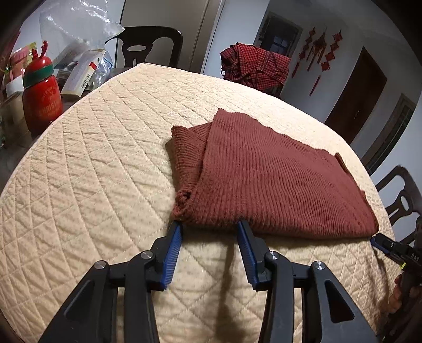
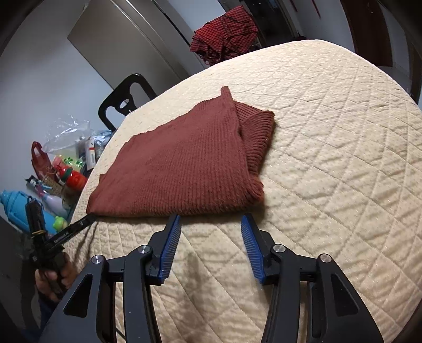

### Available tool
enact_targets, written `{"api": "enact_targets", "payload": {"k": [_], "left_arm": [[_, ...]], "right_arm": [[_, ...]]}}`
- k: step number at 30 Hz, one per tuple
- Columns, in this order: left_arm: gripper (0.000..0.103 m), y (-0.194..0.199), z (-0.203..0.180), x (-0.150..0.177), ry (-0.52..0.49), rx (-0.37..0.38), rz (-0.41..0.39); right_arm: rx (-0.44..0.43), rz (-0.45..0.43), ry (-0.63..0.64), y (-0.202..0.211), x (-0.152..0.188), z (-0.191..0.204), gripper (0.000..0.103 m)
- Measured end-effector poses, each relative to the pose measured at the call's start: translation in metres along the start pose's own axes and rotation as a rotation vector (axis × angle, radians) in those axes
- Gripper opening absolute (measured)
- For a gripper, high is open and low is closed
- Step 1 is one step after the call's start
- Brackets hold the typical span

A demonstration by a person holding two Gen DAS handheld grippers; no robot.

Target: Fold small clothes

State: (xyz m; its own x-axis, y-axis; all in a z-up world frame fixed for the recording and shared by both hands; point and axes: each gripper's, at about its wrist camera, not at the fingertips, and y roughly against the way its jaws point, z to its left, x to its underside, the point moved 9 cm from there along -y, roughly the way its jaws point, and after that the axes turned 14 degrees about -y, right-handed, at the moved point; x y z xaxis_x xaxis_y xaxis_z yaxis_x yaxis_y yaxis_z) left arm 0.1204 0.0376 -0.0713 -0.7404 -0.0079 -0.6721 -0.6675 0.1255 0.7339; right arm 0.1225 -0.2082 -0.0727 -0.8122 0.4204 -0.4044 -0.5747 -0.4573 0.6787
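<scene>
Covering the table (image 1: 79,184) is a soft cream quilted cloth with a diamond pattern. Around it stand dark chairs (image 1: 150,44), and a red checked cloth (image 1: 253,66) hangs over one at the far side. Beside the table's edge sits a red Christmas jar (image 1: 42,89) with a green band, near boxes and a clear plastic bag (image 1: 79,23). Red knot decorations (image 1: 319,52) hang on the white wall.

A rust-red knitted sweater (image 1: 263,171) lies folded flat on the quilted cloth, with its ribbed part tucked under on one side.

The left gripper (image 1: 208,227) has its blue pads (image 1: 174,248) spread apart. Its tips touch the near edge of the sweater at one corner, but the pads do not pinch it.

The right gripper (image 2: 211,220) also has its pads apart, with nothing between them. It sits just beside the sweater's near edge, close to the other corner. In the right view, a hand (image 2: 52,274) holds the left gripper's handle at the lower left.
</scene>
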Motion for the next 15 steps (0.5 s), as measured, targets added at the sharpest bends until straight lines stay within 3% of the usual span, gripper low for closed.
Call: {"api": "enact_targets", "payload": {"k": [15], "left_arm": [[0.047, -0.009, 0.011, -0.013, 0.116, 0.086, -0.047]], "right_arm": [[-0.138, -0.037, -0.238, -0.006, -0.024, -0.01, 0.05]]}}
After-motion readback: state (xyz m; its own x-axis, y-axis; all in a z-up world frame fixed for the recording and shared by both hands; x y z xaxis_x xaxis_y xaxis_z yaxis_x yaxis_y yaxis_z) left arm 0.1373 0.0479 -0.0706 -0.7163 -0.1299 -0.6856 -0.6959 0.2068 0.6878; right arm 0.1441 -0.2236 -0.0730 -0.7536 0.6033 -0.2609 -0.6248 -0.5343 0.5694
